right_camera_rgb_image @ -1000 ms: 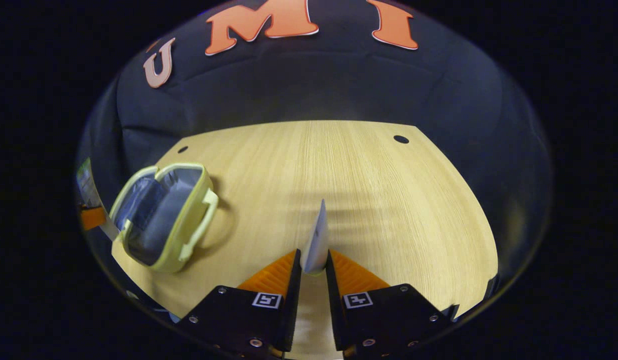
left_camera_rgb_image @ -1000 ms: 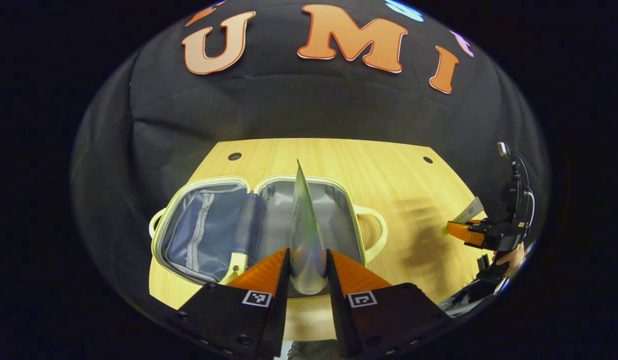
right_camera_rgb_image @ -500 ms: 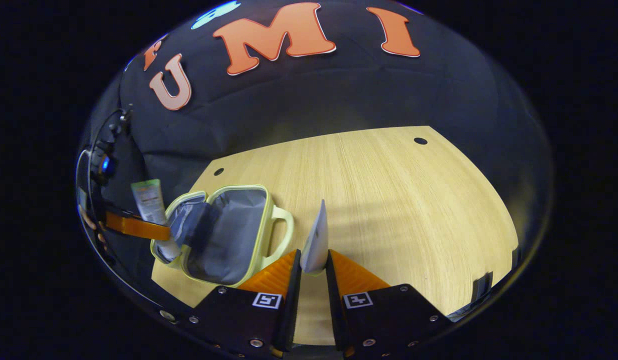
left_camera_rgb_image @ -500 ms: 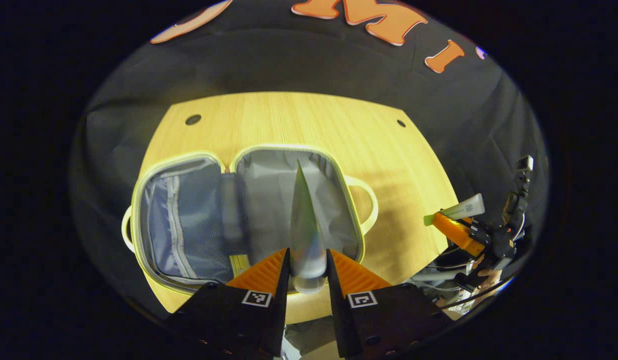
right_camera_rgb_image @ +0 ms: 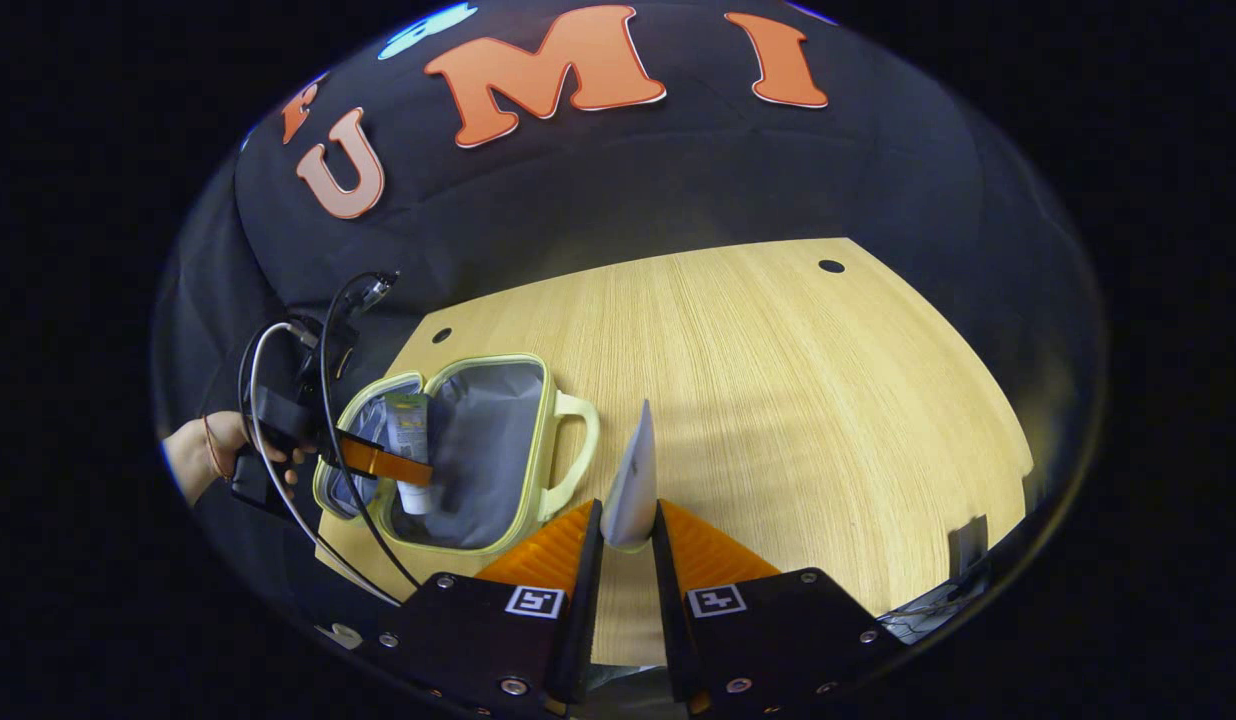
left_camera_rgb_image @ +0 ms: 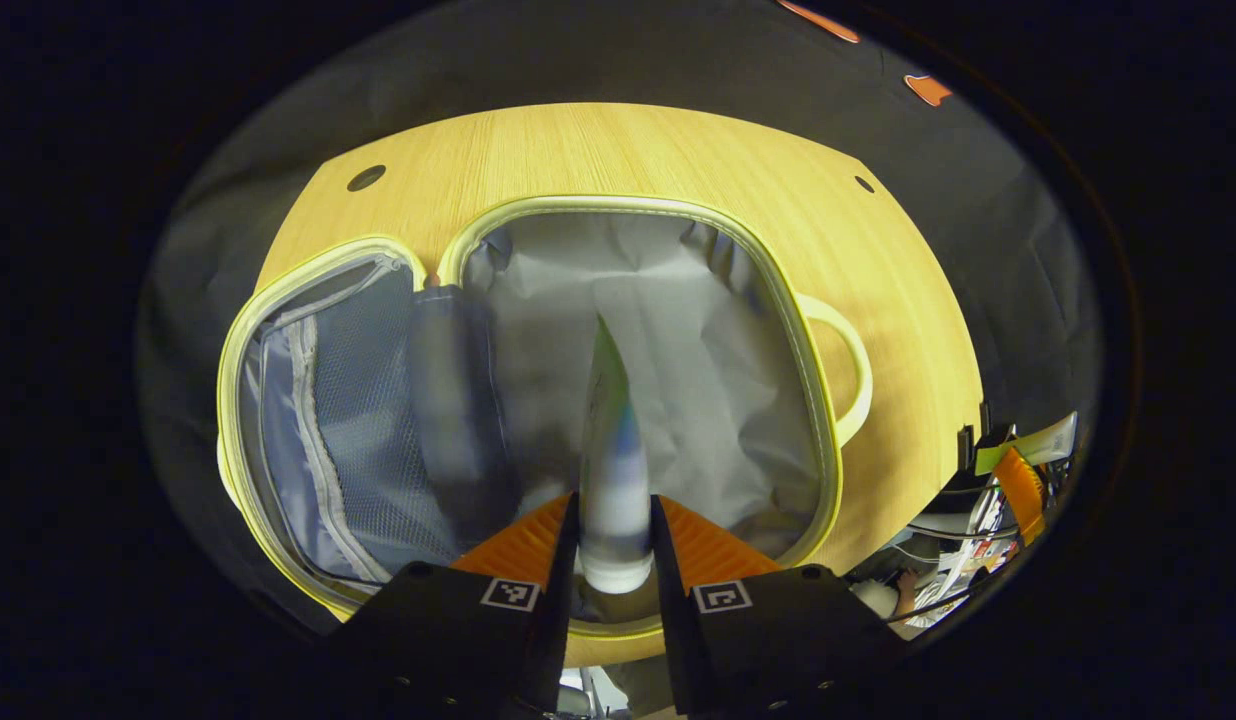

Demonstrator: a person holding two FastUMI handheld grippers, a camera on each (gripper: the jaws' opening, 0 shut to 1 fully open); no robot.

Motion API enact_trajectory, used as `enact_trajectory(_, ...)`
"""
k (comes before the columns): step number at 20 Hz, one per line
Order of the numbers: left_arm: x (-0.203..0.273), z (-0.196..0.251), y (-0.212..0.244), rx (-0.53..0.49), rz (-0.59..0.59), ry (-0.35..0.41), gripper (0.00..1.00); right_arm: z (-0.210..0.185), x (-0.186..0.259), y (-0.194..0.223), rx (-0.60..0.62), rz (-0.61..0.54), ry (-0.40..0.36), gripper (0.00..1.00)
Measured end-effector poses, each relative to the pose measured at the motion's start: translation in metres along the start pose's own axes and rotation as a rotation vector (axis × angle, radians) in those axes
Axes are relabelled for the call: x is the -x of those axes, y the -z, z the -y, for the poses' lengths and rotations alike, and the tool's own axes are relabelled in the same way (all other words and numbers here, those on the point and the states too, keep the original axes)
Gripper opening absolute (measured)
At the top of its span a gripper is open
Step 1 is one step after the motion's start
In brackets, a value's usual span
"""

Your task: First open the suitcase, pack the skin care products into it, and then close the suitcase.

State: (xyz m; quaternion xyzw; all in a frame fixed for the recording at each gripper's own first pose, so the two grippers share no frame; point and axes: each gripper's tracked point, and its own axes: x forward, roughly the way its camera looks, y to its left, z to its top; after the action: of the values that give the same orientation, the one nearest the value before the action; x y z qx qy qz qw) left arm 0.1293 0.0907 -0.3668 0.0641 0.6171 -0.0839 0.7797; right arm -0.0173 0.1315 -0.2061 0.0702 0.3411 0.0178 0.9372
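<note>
Both fingers of my left gripper (left_camera_rgb_image: 615, 540) clamp a white squeeze tube (left_camera_rgb_image: 612, 470) over the open pale-yellow suitcase (left_camera_rgb_image: 818, 400) on the wooden table (right_camera_rgb_image: 778, 380), while my right gripper (right_camera_rgb_image: 628, 545) pinches another flat tube (right_camera_rgb_image: 633, 485).

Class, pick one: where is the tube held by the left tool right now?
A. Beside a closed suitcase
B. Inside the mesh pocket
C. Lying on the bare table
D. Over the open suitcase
D: the left tool grips the tube above the open suitcase, over its grey lining.
</note>
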Motion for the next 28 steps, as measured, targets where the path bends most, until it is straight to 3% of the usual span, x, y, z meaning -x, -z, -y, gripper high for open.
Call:
enact_trajectory(4,0.002,-0.004,-0.006,0.022,0.025,-0.02,0.45,-0.008,-0.004,0.001,0.01,-0.013,-0.021,0.31)
enact_trajectory(7,0.014,-0.009,-0.017,-0.03,0.089,-0.036,0.82,-0.017,-0.008,0.002,0.019,-0.027,-0.038,0.31)
enact_trajectory(9,0.027,-0.013,-0.024,-0.052,0.147,-0.049,0.98,-0.023,-0.008,0.0,0.031,-0.035,-0.049,0.31)
enact_trajectory(16,0.083,-0.03,-0.032,0.023,0.413,-0.023,0.98,-0.068,-0.003,-0.028,0.112,-0.051,-0.097,0.31)
enact_trajectory(19,0.122,-0.054,-0.036,0.036,0.571,-0.054,0.98,-0.099,-0.008,-0.04,0.178,-0.081,-0.126,0.31)
enact_trajectory(24,0.187,-0.083,-0.019,0.057,0.702,-0.142,0.98,-0.164,-0.043,-0.021,0.216,-0.256,-0.233,0.31)
enact_trajectory(28,0.206,-0.104,-0.004,0.137,0.698,-0.188,0.98,-0.177,-0.083,0.016,0.212,-0.458,-0.25,0.31)
